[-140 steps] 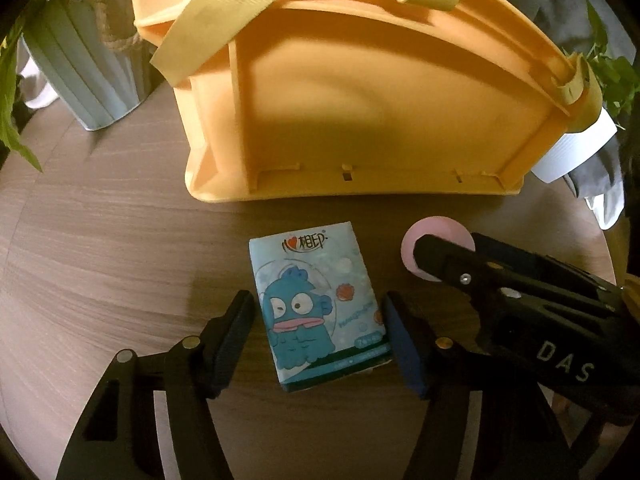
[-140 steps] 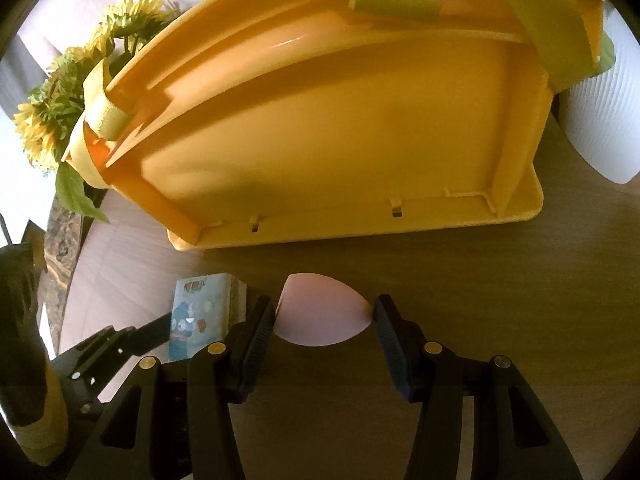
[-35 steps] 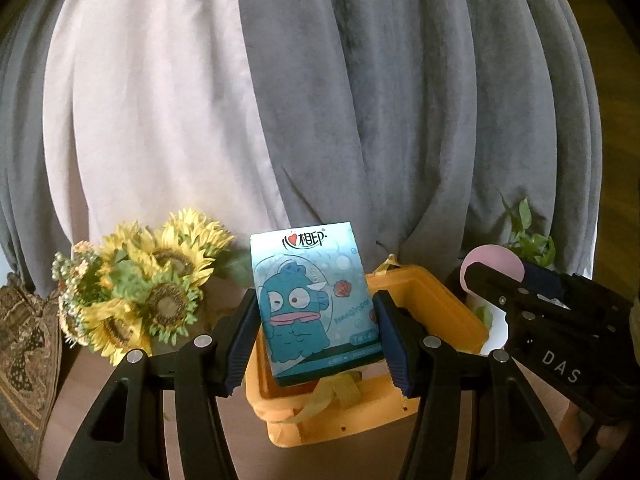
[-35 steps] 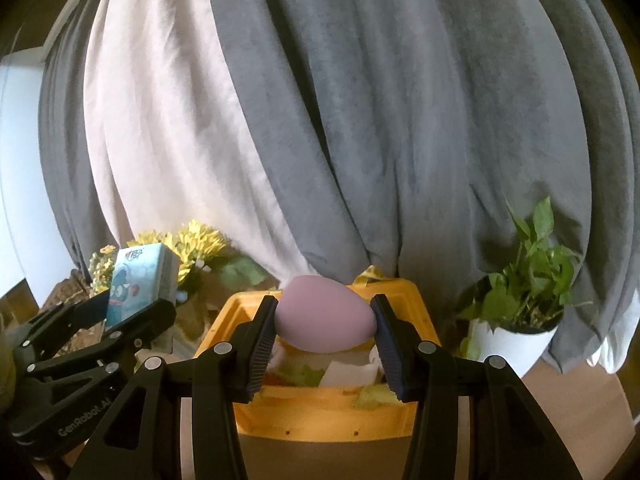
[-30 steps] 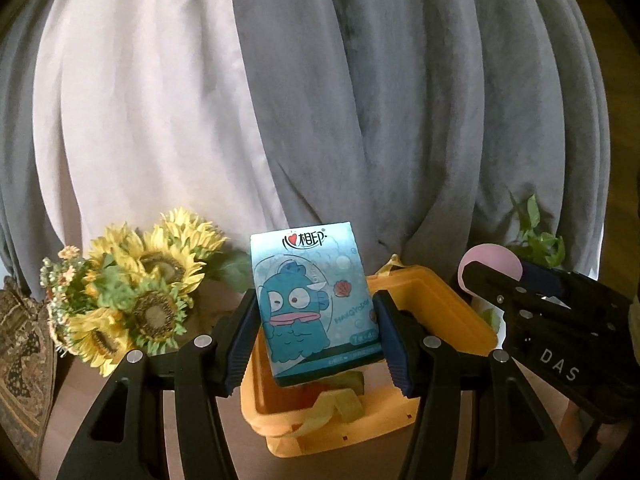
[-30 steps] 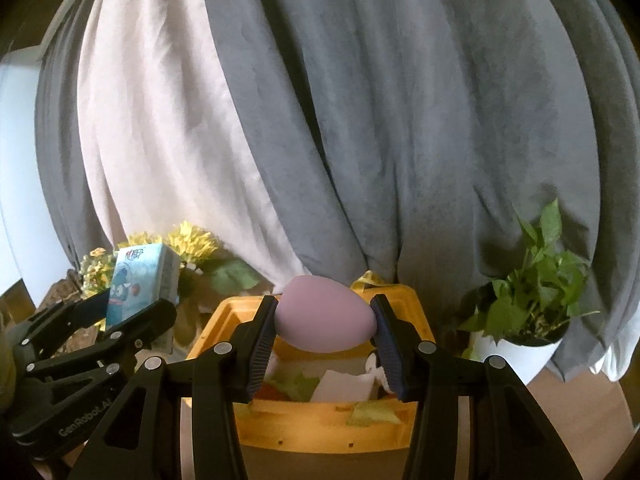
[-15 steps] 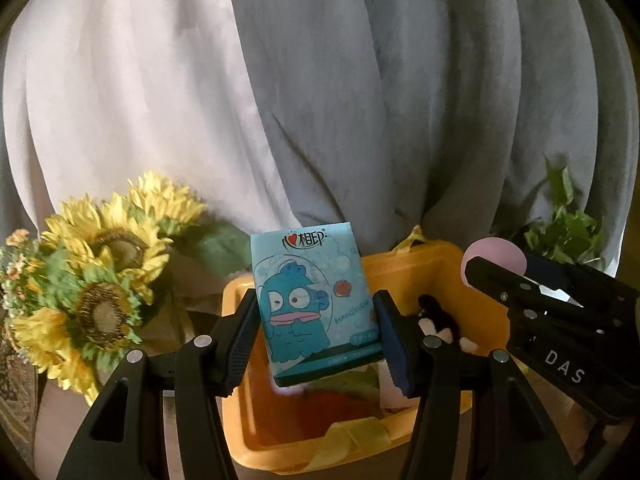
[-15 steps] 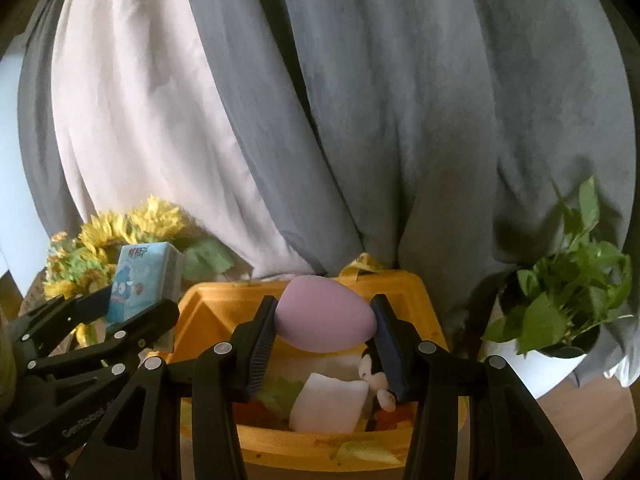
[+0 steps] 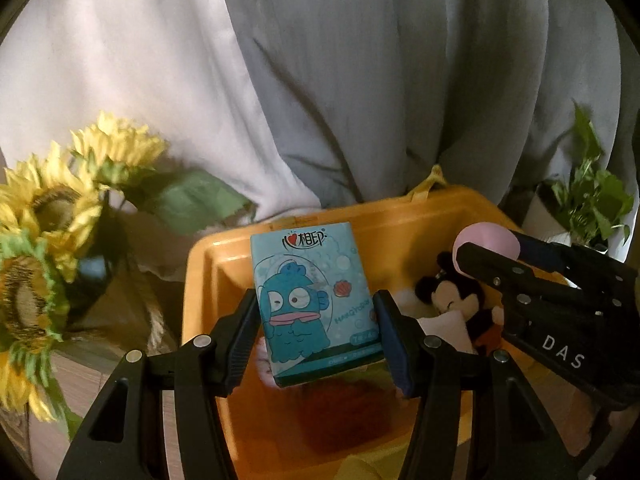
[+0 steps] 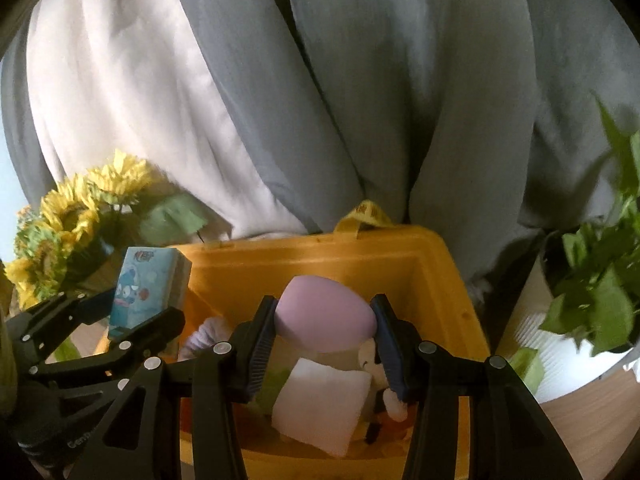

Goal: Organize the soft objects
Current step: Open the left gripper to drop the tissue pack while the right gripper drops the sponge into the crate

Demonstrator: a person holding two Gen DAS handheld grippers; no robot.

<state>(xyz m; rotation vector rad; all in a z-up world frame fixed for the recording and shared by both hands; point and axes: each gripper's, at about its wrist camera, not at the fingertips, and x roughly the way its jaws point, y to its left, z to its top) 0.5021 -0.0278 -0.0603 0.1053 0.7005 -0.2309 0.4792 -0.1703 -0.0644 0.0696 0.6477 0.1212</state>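
Observation:
My left gripper (image 9: 316,336) is shut on a blue tissue pack (image 9: 312,304) with a cartoon fish, held over the left half of the open yellow bin (image 9: 200,280). My right gripper (image 10: 325,332) is shut on a pink egg-shaped sponge (image 10: 324,316), held above the bin's (image 10: 440,280) middle. In the left wrist view the right gripper (image 9: 486,248) and the pink sponge (image 9: 486,238) show at right; in the right wrist view the left gripper (image 10: 136,308) with the tissue pack (image 10: 144,288) shows at left. Inside the bin lie a mouse plush toy (image 9: 448,292), a white soft block (image 10: 320,404) and other soft things.
Sunflowers (image 9: 44,240) stand left of the bin, a potted green plant (image 10: 592,280) in a white pot to its right. Grey and white curtains (image 9: 320,80) hang close behind. A wooden tabletop (image 10: 592,412) shows at the bin's right side.
Both grippers have come forward and down with their loads. The bin has grown larger in view and its inside now shows beneath the tissue pack and the sponge.

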